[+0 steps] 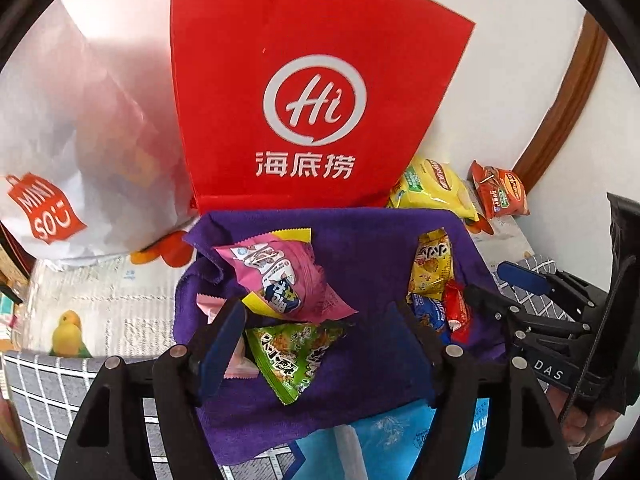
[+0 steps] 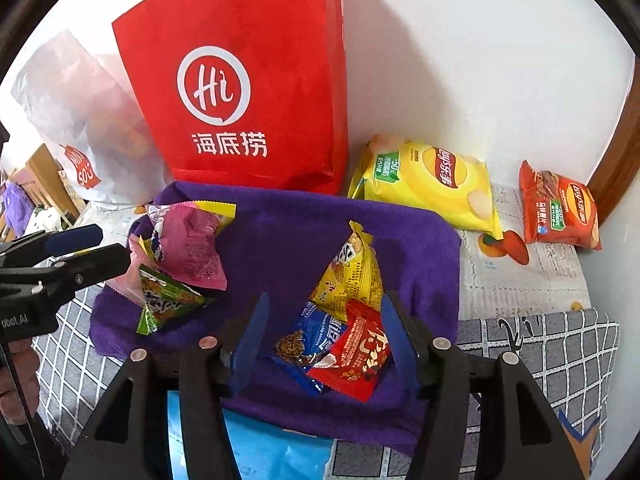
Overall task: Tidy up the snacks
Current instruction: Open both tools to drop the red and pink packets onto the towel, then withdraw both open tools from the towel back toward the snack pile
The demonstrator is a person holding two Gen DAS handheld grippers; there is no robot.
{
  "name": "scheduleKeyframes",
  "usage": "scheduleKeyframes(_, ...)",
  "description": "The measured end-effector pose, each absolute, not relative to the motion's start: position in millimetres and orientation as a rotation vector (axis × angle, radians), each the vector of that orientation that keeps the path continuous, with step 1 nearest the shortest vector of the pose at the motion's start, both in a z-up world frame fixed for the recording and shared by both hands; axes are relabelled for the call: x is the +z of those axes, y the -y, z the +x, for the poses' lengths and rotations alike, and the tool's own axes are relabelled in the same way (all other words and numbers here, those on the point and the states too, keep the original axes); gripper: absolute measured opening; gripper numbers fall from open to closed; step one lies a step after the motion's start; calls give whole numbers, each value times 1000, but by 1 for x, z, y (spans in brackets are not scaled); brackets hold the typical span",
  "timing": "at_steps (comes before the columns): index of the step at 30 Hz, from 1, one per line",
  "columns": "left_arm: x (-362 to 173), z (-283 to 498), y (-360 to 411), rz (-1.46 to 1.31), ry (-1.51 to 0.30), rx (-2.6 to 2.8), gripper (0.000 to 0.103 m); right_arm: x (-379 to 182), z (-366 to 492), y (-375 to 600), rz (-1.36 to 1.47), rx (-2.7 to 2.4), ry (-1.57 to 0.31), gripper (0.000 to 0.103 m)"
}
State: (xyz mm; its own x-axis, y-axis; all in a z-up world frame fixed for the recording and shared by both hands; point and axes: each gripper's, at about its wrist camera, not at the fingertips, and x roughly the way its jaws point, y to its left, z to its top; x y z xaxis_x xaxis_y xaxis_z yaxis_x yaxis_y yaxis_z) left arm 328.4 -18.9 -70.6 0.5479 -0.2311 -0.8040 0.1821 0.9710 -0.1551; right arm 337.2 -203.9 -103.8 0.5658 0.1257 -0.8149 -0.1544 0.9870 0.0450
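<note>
Left wrist view: left gripper (image 1: 320, 316) and right gripper (image 2: 324, 324) hover, jaws spread and empty, over snack packets sorted (apparently) into two piles on the purple cloth (image 1: 368, 248).

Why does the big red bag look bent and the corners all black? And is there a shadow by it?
Left wrist view: the fisheye lens bows the red bag into a fan and leaves black corners; the white bag looks soft and pale. Right wrist view: the same bending, and yes, the red bag throws a grey shadow on the white wall to its right.
</note>
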Motion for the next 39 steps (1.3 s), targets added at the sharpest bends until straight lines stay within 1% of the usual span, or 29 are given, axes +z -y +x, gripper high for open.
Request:
scheduleKeyframes(10, -39, 305, 18, -65, -922, -256, 72, -61, 297, 203, -86, 19, -842, 59)
scheduleKeyframes(13, -26, 294, 17, -62, -909, -250, 72, -46, 276, 208, -38, 37, -823, 60)
scheduleKeyframes(18, -5, 275, 18, -56, -891, -248, 72, -35, 245, 216, 33, 41, -813, 60)
scheduleKeyframes(23, 6, 246, 16, -57, -885, -280, 72, -29, 215, 220, 18, 12, -782, 61)
scheduleKeyframes(29, -2, 216, 10, -58, -913, -262, 72, -32, 184, 222, 40, -10, -756, 61)
scheduleKeyframes(34, -15, 190, -2, -62, -935, -234, 72, -46, 168, 217, 64, 35, -842, 61)
scheduleKeyframes(39, -31, 169, -19, -50, -952, -184, 72, -66, 147, 202, 61, 69, -878, 60)
